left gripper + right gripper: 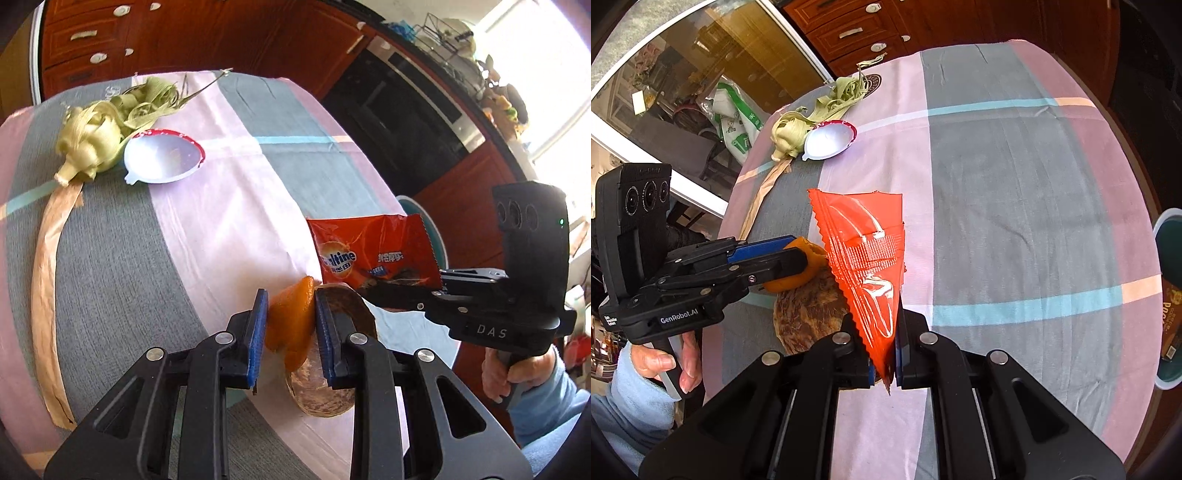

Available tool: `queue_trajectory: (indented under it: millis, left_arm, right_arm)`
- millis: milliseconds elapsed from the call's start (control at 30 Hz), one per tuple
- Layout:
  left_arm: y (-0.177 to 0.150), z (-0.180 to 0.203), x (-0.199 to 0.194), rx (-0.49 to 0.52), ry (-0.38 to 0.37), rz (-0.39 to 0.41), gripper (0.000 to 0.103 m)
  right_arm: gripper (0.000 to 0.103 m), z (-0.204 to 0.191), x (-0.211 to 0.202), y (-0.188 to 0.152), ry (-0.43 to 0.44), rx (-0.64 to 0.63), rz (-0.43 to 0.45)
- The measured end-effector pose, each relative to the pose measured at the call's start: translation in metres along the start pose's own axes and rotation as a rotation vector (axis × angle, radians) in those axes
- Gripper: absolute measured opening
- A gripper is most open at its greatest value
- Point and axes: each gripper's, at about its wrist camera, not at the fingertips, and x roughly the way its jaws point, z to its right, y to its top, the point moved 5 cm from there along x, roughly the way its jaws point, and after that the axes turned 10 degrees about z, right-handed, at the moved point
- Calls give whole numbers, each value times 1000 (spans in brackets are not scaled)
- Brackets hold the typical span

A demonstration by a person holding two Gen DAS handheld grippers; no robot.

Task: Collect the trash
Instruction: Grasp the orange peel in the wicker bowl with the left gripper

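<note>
Near the table's (1015, 206) front edge, the left tool (290, 332) grips a piece of orange peel (291, 325) between its blue pads, jaws drawn in narrow around it. Just beneath the peel lies a brown coconut shell half (809, 314), resting on the checked tablecloth. Close beside it, the right tool (884, 365) is clamped on one corner of a red Ovaltine wrapper (866, 258), which stands up from the nearly closed jaws above the cloth. A hand (670, 365) in a light blue sleeve grasps the left tool's handle. Toward the far left edge of the table sit a bundle of green corn husks (92, 144) and, touching it, a white foil yoghurt lid (162, 157) with a red rim. A long tan husk strip (48, 288) trails from the bundle along the left edge. Off the right edge stands a teal bin (1169, 302).
</note>
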Motion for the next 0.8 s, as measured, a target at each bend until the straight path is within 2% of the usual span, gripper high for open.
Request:
queue_trajectory:
  millis: [67,200,367,467,600,733,800]
  left_arm:
    - [0,-7,-6,-39,-14,12,24]
    - [-9,-12,-17,-28,12,13,23]
    - [-15,-16,-21,-19,34,24,23]
    - [-20,-19,-28,-15,46,32,23]
    - [-25,-32,-42,-45,57,49,23]
    - [-31,-44,-62,-100,32,71,20]
    - [-33,-48,-71,-77,70,85,16]
  right_arm:
    - [6,-4,-4,4,-7,-2,15]
    - [6,-29,-19,11,45,-39,46]
    - [6,-61,-13,-7,89,-95,-19]
    - [6,-57,4,-21,36,-91,-66]
    - [6,-41,18,-28,-35,-68,-86]
    - [5,-34,25,-29,-74,-73,-87]
    - [5,-32,28,-30,-84,-61,-92]
